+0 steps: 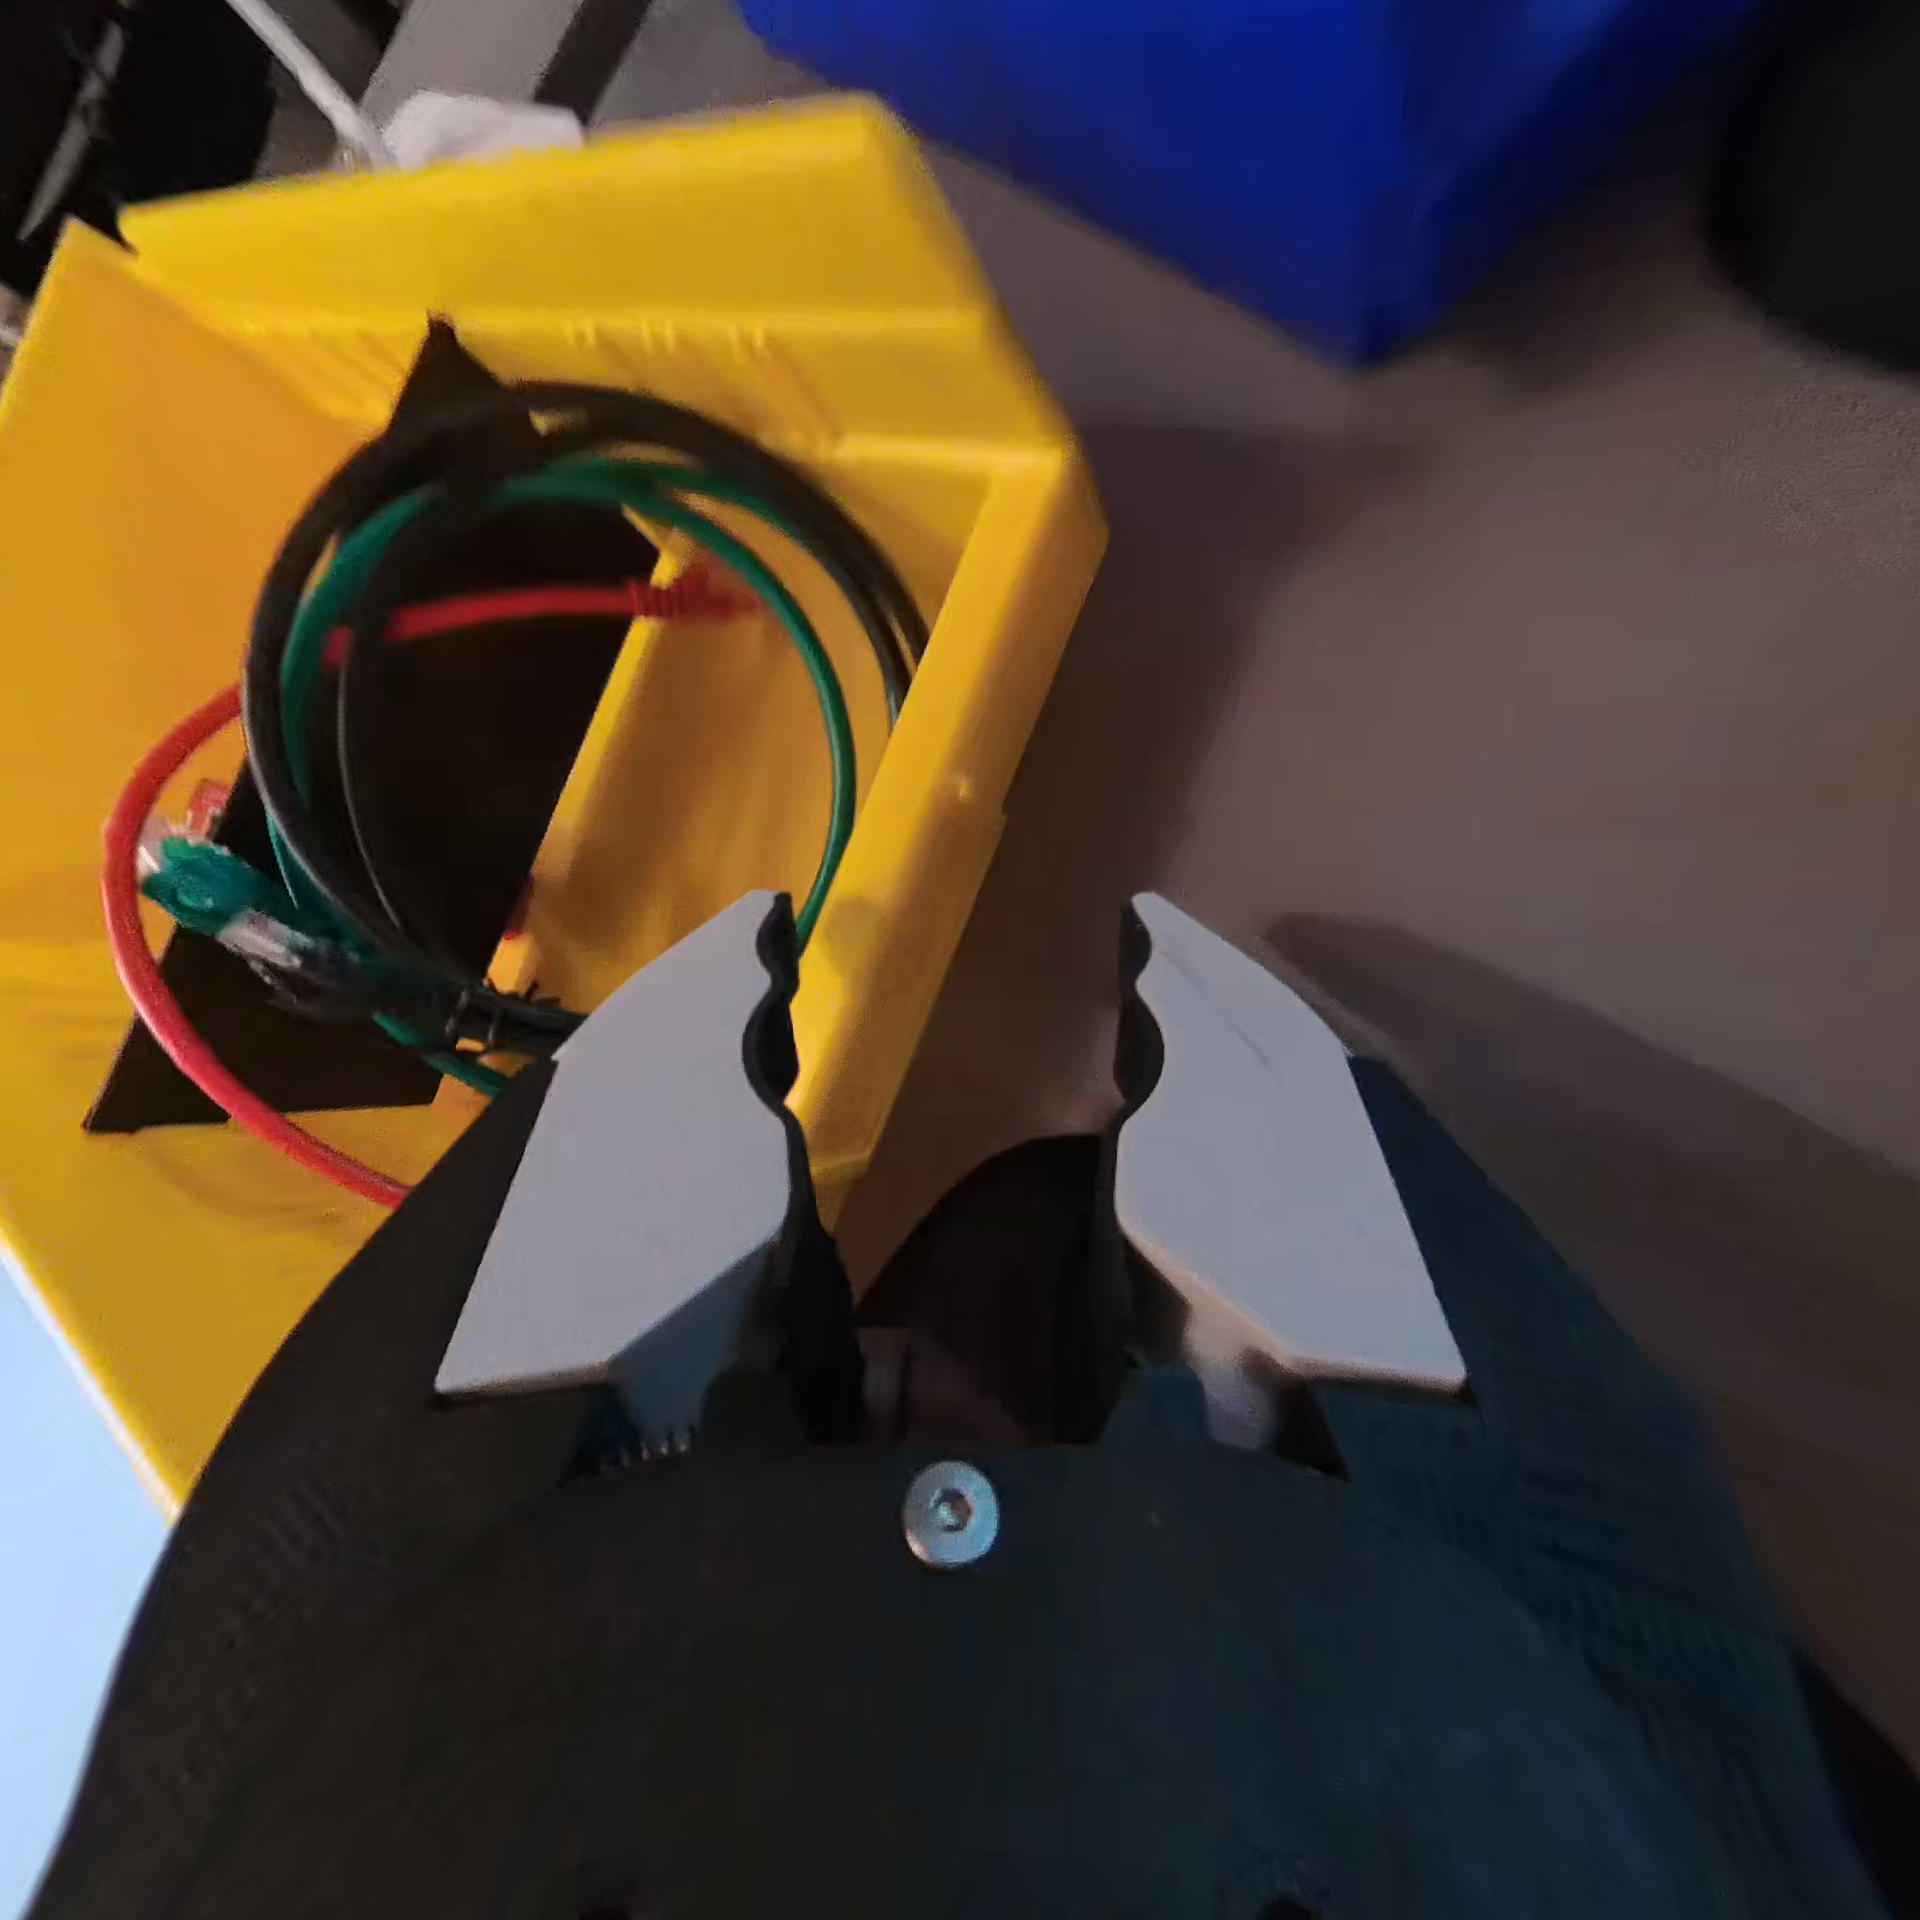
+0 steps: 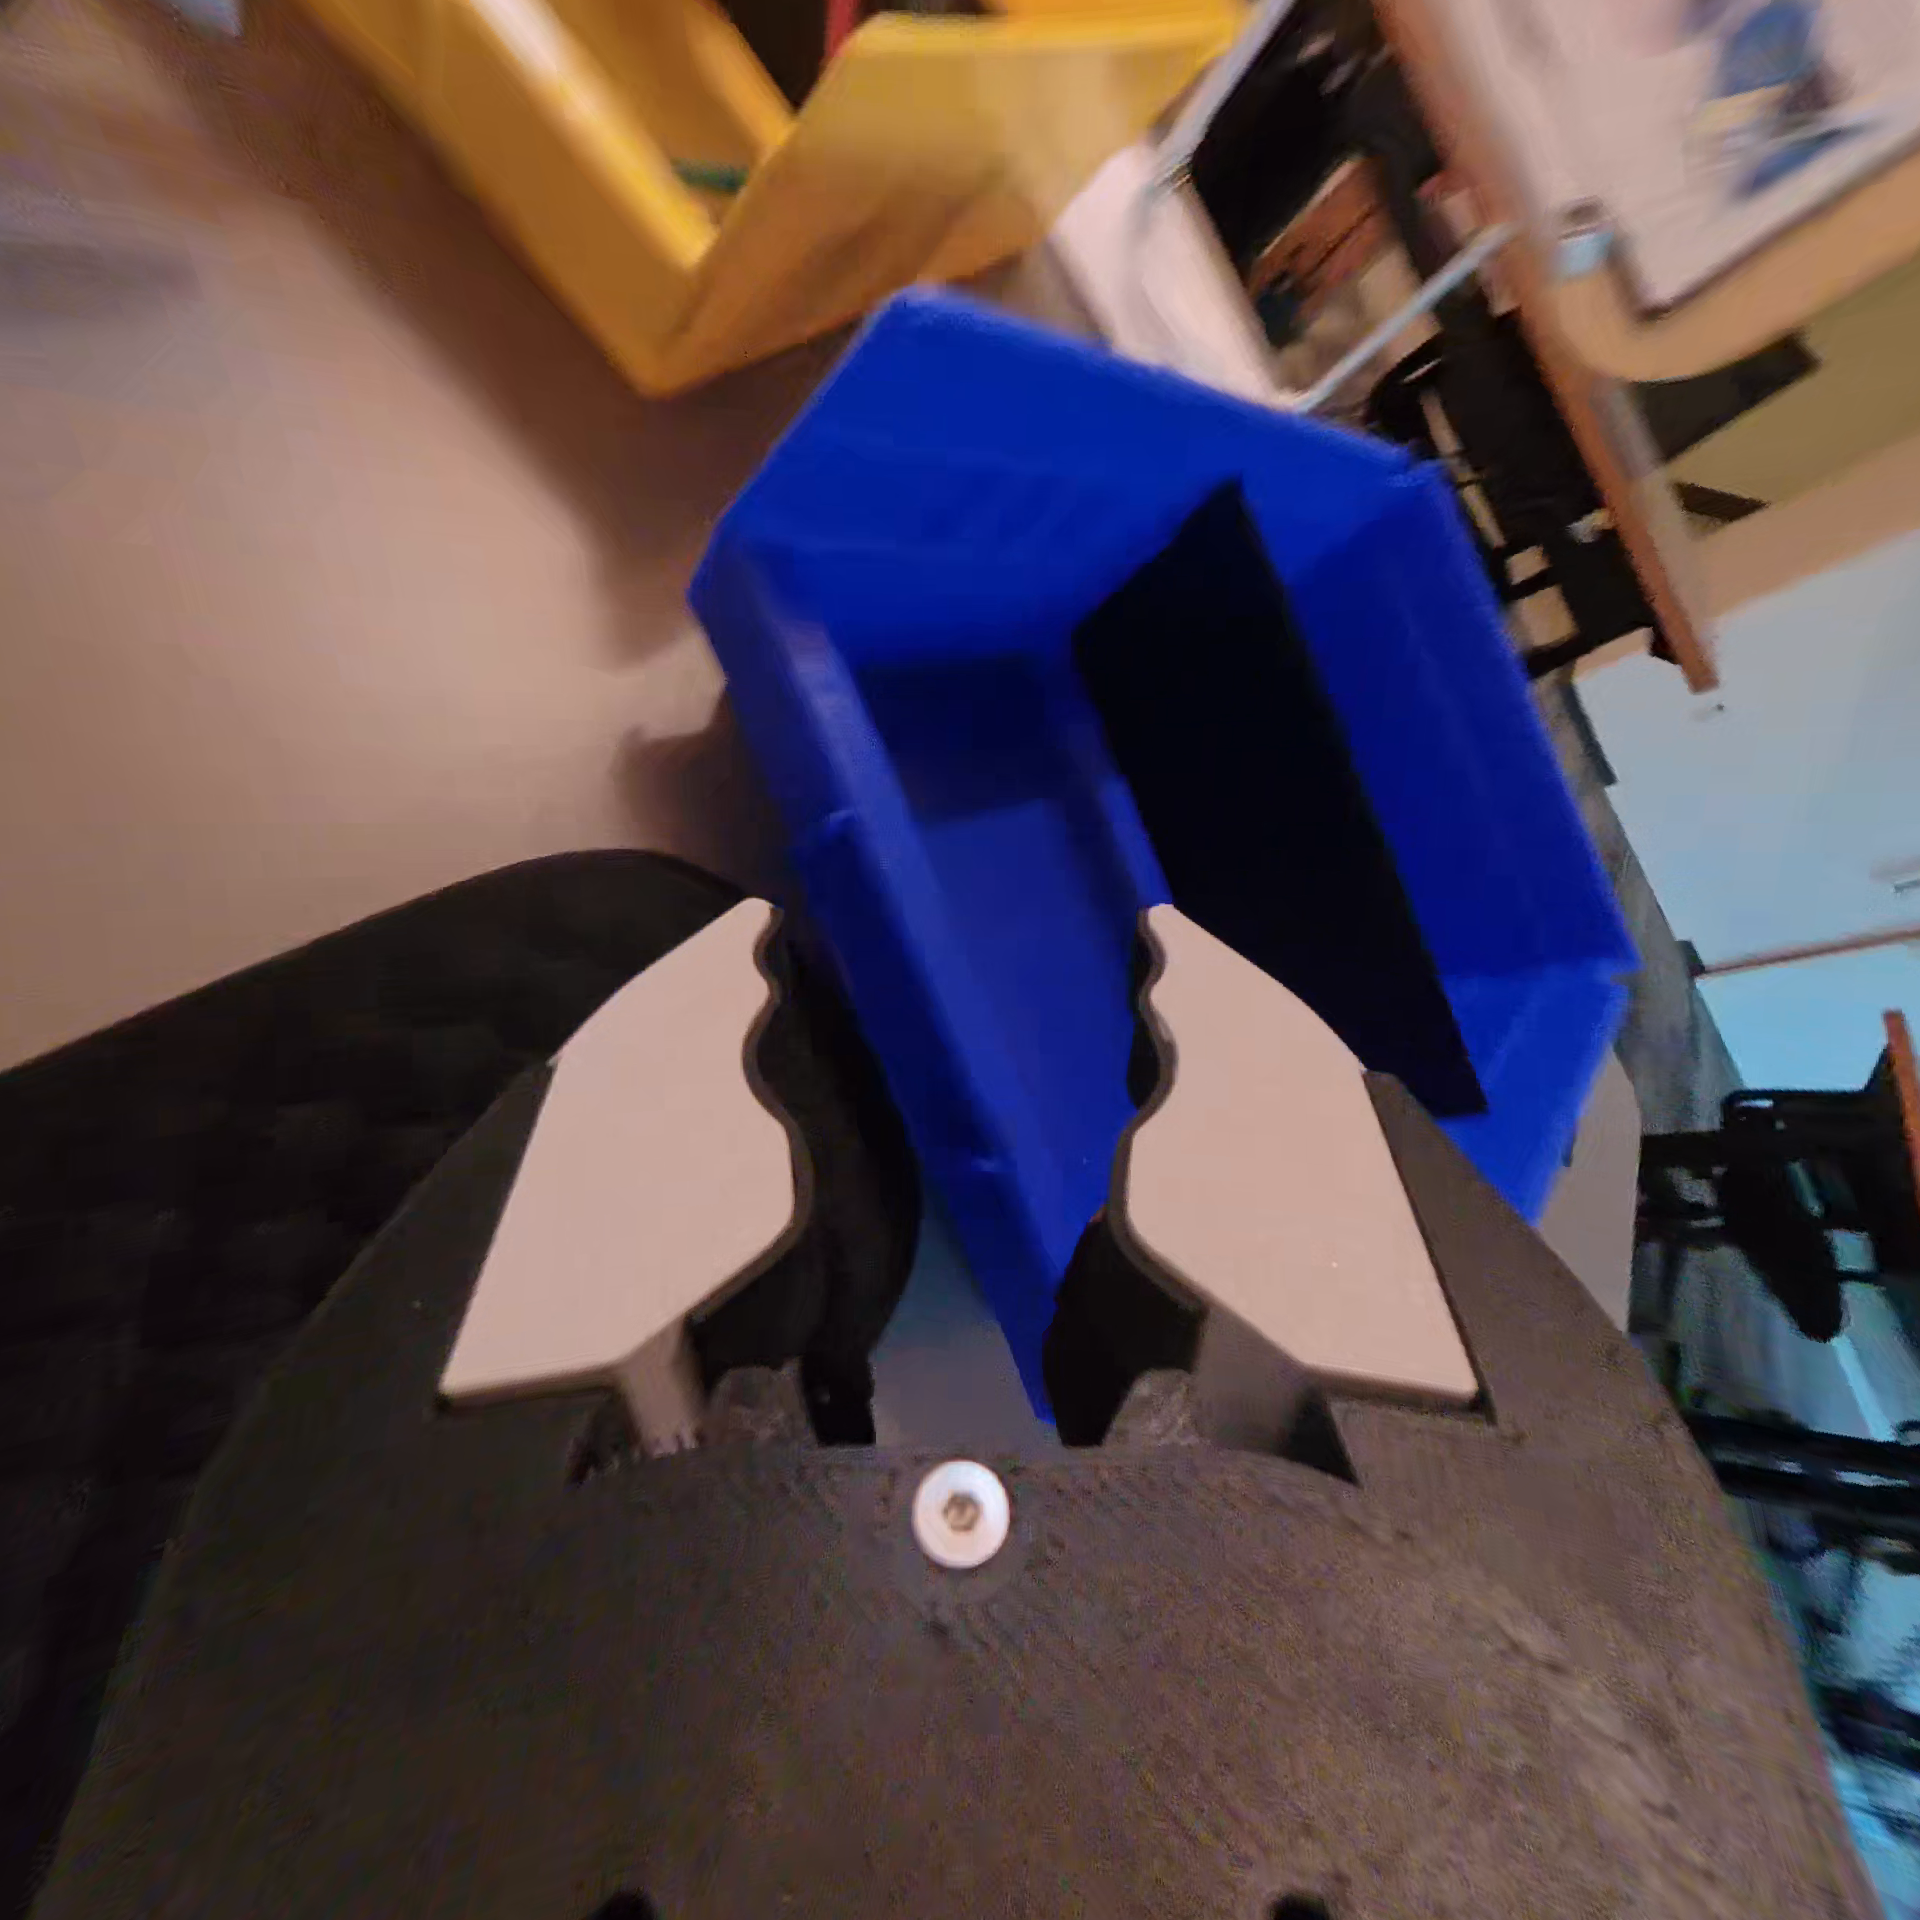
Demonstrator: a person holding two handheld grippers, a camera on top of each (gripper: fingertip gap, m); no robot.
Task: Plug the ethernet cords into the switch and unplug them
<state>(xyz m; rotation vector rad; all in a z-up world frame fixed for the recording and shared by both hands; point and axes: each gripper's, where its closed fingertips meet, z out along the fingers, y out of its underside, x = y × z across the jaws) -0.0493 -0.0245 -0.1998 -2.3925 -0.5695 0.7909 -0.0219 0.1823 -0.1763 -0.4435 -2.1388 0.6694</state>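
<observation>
A yellow bin (image 1: 644, 260) holds coiled ethernet cords: a black cord (image 1: 312, 582), a green cord (image 1: 831, 707) and a red cord (image 1: 135, 935), lying over a black divider (image 1: 447, 748). A green plug (image 1: 197, 883) lies at the left and a red plug (image 1: 686, 601) near the middle. My left gripper (image 1: 956, 914) is open and empty, above the bin's right wall. My right gripper (image 2: 958, 920) is open and empty, above a blue bin (image 2: 987, 520) with a black divider (image 2: 1247, 779). No switch shows in either view.
The bins stand side by side on a grey-brown table (image 1: 1455, 675); the blue bin (image 1: 1299, 135) is at the top right in the left wrist view, the yellow bin (image 2: 582, 156) at the top in the right wrist view. A black textured object (image 2: 312, 1039) lies left of my right gripper. Shelves and clutter (image 2: 1507, 468) lie beyond the table. About 12 cm separates my left fingertips from the green plug (image 1: 197, 883).
</observation>
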